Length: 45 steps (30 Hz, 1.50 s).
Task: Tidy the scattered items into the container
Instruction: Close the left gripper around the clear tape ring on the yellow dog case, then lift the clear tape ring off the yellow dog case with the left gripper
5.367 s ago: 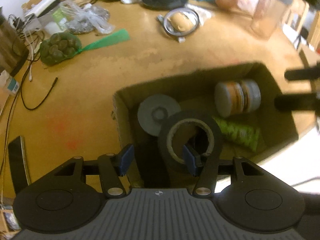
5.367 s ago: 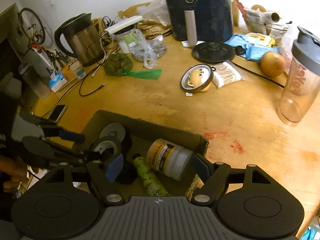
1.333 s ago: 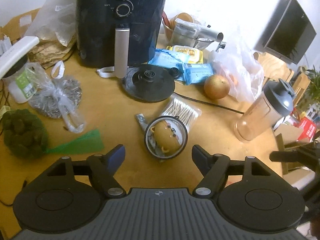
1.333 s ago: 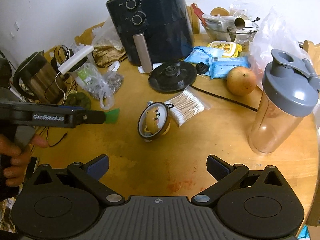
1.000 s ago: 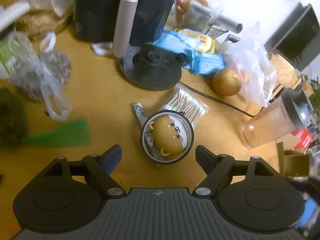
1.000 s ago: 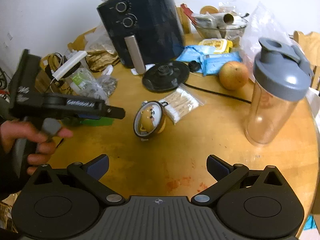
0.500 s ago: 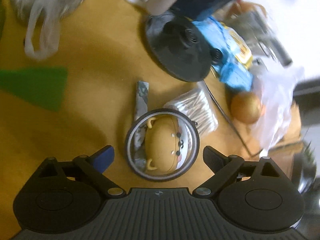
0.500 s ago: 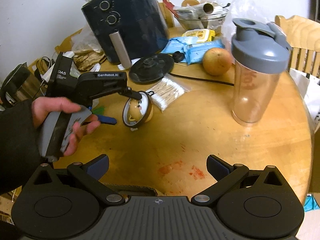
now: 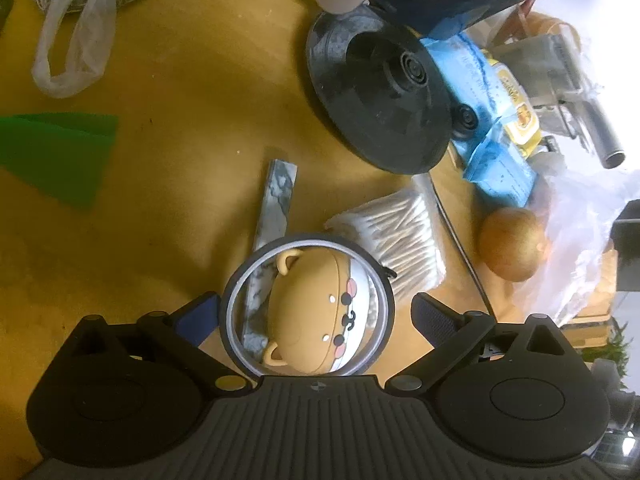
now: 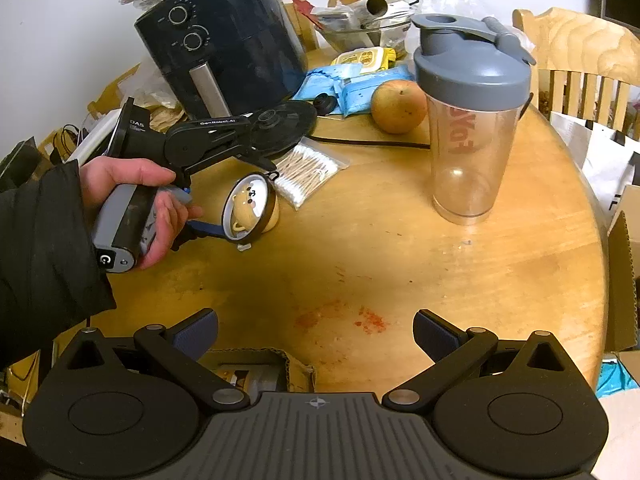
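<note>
The tabletop point(image 10: 400, 256) is full of stuff. A big dark air fryer point(image 10: 224, 48) stands at the back. A round black base point(image 9: 376, 96) lies in front of it, and a black cord point(image 10: 368, 143) runs along the wood. A bag of cotton swabs point(image 9: 396, 236) lies just behind the tape roll point(image 9: 306, 306) and touches it. A brown round fruit point(image 10: 398, 106) sits beside blue packets point(image 10: 348, 88). A clear cup with a gray lid point(image 10: 472, 120) stands upright, well apart from the roll. A green sheet point(image 9: 56, 156) and a plastic bag point(image 9: 76, 28) lie off to the left. A corner of a cardboard box point(image 10: 260, 368) shows at the near edge of the tabletop.

The tape roll is a thin ring, black outside and pale inside. It leans on a small tan toy with ears and a tiny face point(image 9: 316, 312). A gray strip point(image 9: 276, 204) lies flat behind the ring.

The left gripper point(image 9: 316, 314) has its 2 blue fingers point(image 9: 198, 318) spread wide, 1 on each side of the ring. The left finger is right by the ring, but I cannot tell if it touches. The right gripper point(image 10: 316, 330) holds nothing, and its fingers point(image 10: 196, 330) are spread wide above the bare wood.
</note>
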Tool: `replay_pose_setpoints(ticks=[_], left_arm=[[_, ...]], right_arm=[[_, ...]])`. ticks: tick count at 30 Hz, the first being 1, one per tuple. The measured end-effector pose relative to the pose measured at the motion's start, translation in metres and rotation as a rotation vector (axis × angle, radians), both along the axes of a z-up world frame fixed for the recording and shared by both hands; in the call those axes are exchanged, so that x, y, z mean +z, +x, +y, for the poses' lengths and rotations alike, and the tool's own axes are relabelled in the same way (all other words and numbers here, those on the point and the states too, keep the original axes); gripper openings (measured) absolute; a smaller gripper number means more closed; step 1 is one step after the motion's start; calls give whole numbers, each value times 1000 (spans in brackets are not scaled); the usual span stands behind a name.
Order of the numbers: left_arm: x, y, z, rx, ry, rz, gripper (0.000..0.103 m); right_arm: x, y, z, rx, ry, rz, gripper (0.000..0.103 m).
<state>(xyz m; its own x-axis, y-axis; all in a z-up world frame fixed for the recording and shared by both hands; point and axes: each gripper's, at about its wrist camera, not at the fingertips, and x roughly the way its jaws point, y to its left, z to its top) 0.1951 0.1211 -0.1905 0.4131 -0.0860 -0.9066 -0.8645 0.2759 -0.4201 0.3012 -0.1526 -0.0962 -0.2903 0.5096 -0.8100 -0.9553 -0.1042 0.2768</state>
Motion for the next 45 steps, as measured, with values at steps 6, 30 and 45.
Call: replay_pose_setpoints(ticks=[6,30,45], left_arm=[[1,1,-1,14,-7,31,97],[52,-28,-11,-71,47,-95,91],[109,-71,-55,-281,356,-110,91]], right_arm=[[-1,4,-1,-6,-1,6,103],[2,12,1,37,21,25,103],[4,-11,25,200,50,64,103]])
